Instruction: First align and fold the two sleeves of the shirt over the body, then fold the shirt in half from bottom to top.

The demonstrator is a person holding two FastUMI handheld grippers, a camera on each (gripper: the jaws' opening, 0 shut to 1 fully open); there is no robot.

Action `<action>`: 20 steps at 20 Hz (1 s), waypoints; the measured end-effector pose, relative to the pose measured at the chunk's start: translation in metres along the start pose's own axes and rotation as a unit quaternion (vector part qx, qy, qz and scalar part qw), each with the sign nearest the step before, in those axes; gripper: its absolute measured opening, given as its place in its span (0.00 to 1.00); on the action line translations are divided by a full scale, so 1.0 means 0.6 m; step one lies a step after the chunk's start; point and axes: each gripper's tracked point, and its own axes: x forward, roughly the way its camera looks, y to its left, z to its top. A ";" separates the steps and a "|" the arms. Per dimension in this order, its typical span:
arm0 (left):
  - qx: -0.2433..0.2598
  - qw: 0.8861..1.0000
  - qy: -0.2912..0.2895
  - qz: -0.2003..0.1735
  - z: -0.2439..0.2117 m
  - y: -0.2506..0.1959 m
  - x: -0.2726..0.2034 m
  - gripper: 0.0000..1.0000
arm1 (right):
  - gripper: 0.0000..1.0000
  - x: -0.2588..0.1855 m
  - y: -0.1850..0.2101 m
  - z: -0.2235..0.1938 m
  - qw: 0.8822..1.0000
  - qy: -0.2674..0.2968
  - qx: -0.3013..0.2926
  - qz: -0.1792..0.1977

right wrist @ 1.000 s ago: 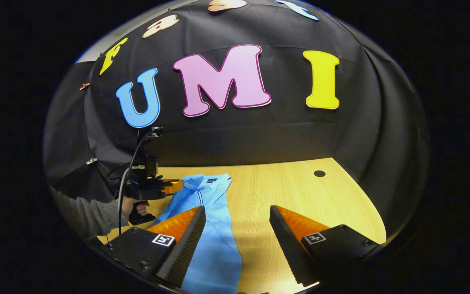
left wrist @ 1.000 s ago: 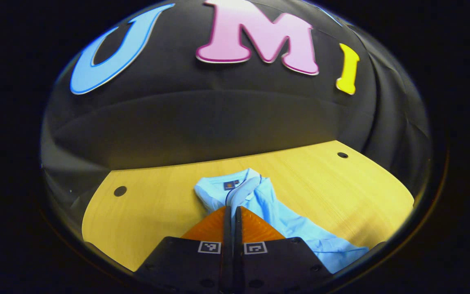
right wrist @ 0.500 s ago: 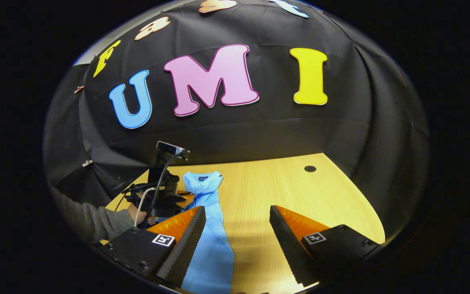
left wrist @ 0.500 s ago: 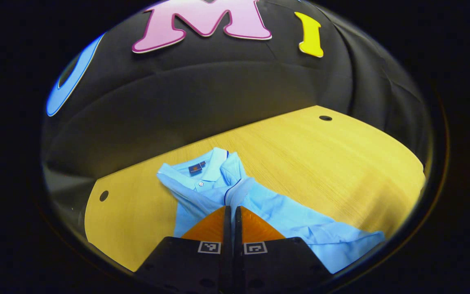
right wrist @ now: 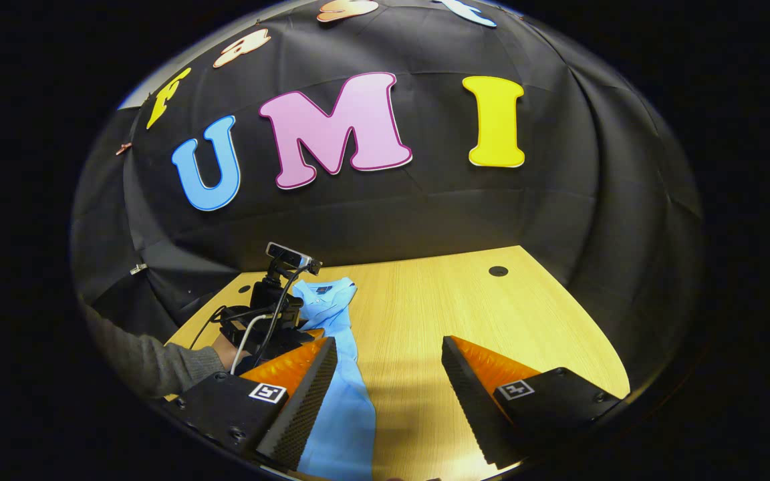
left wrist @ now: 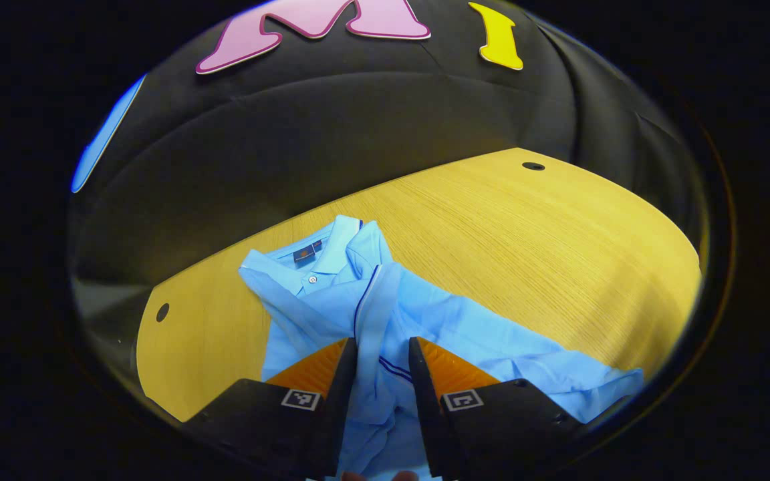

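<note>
A light blue polo shirt (left wrist: 465, 327) lies on the wooden table (left wrist: 559, 240), collar (left wrist: 338, 244) toward the far wall. One sleeve (left wrist: 373, 314) with a dark-trimmed cuff is laid over the body. My left gripper (left wrist: 381, 347) is open just above it, and the sleeve cloth lies loose between its fingers. In the right gripper view the shirt (right wrist: 345, 407) runs along the left finger. My right gripper (right wrist: 388, 344) is open wide over bare table beside the shirt, holding nothing. The left gripper (right wrist: 271, 327) shows there too, held low over the shirt by a hand.
The table has a small round hole at the far right (left wrist: 532, 166) and another at the left (left wrist: 162, 312). Black cloth wall stands close behind the table. A grey sleeve (right wrist: 151, 364) reaches in from the left of the right gripper view.
My left gripper carried the sleeve over the shirt body, dropped lower, then opened and let the sleeve go. The right gripper stayed open and barely shifted.
</note>
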 end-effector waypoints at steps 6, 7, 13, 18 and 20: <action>-0.005 1.000 -0.009 0.016 0.005 0.012 -0.009 0.84 | 0.98 -0.004 0.007 -0.004 1.000 0.003 -0.001 -0.001; -0.008 1.000 -0.013 0.017 0.009 0.015 -0.016 0.87 | 0.98 -0.005 0.010 -0.003 1.000 0.003 -0.002 -0.001; -0.020 0.995 -0.096 0.032 0.078 0.040 -0.140 0.94 | 0.98 -0.011 0.031 -0.003 1.000 -0.001 -0.017 0.001; -0.053 0.988 -0.138 0.041 0.065 0.054 -0.301 0.93 | 0.98 -0.029 0.049 -0.027 0.999 0.010 -0.031 0.002; -0.065 0.988 -0.133 0.046 0.032 0.057 -0.363 0.93 | 0.98 -0.042 0.057 -0.046 0.999 0.021 -0.037 0.004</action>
